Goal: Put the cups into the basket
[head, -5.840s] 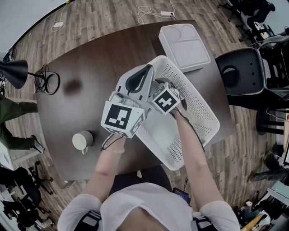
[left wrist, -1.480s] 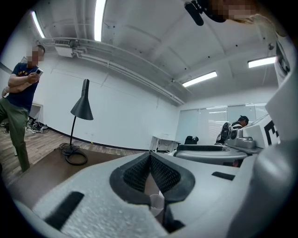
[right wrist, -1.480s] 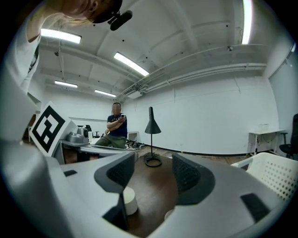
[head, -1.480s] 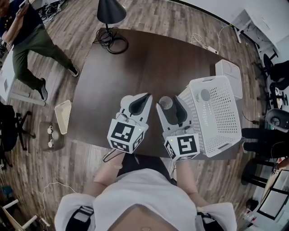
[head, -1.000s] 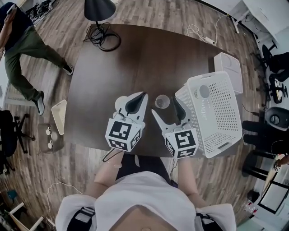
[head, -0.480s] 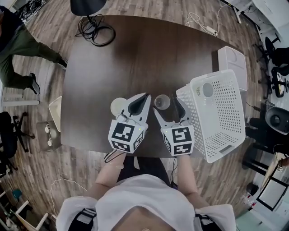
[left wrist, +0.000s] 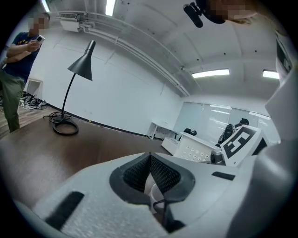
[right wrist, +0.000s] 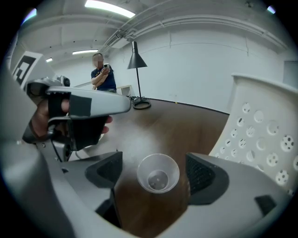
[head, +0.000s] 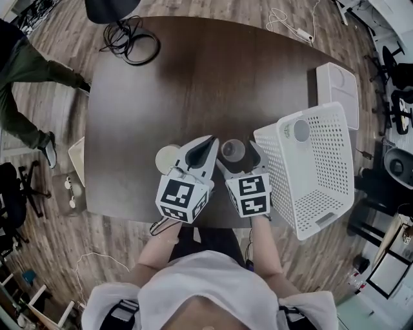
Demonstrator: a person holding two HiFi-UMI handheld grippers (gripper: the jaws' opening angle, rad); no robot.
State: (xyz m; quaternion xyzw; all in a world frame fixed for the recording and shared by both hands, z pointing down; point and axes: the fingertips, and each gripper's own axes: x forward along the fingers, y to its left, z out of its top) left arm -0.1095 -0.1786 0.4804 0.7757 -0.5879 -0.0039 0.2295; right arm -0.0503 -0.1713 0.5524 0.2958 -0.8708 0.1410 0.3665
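Observation:
A clear plastic cup (head: 232, 149) stands upright on the dark table (head: 193, 84), just left of the white perforated basket (head: 322, 193). My right gripper (head: 237, 156) straddles this cup (right wrist: 158, 173); its jaws have just been opening, and both pads stand apart from the cup's wall. Another cup (head: 301, 130) lies inside the basket at its far end. A cream cup (head: 168, 156) stands on the table left of my left gripper (head: 205, 145), whose pads (left wrist: 150, 173) meet with nothing held.
A white lid-like tray (head: 337, 89) lies beyond the basket. At the far table edge stand a black lamp (head: 110, 8) and a coiled cable (head: 132, 42). A person (head: 26, 71) stands on the floor at left. The basket wall (right wrist: 260, 135) rises close on my right.
The right gripper has come down around the clear cup, with its jaws wider. The left gripper has sunk a little beside it. The cream cup has come into view on the left.

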